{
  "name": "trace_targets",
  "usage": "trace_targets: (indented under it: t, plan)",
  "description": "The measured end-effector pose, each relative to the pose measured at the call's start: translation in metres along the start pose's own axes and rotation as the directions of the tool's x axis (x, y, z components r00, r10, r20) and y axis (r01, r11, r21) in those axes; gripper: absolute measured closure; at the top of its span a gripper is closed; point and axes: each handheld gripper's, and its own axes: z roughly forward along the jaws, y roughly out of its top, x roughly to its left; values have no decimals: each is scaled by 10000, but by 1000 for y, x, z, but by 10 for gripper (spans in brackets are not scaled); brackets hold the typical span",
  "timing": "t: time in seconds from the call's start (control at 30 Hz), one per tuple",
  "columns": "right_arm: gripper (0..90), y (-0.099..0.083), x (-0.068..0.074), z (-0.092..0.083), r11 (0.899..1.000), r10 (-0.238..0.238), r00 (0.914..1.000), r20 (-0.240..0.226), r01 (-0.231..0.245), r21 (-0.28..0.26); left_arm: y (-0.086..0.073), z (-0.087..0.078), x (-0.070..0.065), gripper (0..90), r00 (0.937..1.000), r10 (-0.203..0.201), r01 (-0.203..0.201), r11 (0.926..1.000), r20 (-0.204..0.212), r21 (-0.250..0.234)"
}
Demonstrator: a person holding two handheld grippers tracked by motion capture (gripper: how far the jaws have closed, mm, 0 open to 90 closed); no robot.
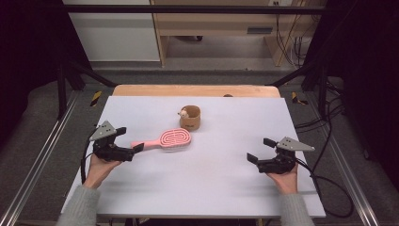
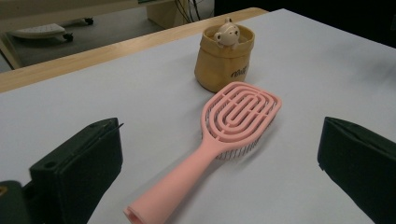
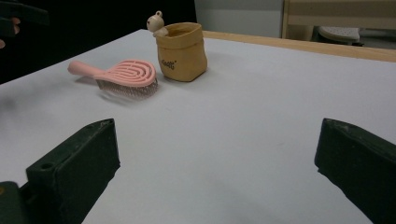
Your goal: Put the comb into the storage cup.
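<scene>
Brush (image 2: 233, 126) lies bristles down near the pouch (image 2: 225, 58), its handle pointing between our left gripper's (image 1: 126, 140) wide-open jaws. We should slide forward and close squarely on the handle. Our right gripper (image 1: 261, 150) waits open, well apart.

Smooth pink plastic hairbrush (image 2: 233, 126)

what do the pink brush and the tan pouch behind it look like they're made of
Pink hairbrush: likely moulded plastic with a matte, even finish, going by its smooth one-piece handle and slotted head; the fine bristles underneath look thin and dark, material unclear.
Tan pouch: looks like soft kraft-paper-like or fabric material, matte, with creased sides and a rolled rim.
Small bear figure in it: glossy, perhaps ceramic or plastic.
</scene>
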Motion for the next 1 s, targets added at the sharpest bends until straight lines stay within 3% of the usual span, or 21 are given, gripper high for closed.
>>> trace_targets:
  t: [0.2, 0.7, 1.0]
  plan:
    - [3, 0, 0, 0, 10000, -1, 10000, 1, 1, -2, 0, 5, 2, 0, 9999, 23, -20, 9998, -158, 187]
    - [3, 0, 0, 0, 10000, 0, 10000, -9, 0, 20, -1, 21, 18, 9, 9982, -374, 396, 9982, -479, 458]
    - [3, 0, 0, 0, 10000, -10, 10000, -1, 10, 32, 1, 27, 24, 78, 9951, -466, 515, 9971, -869, 555]
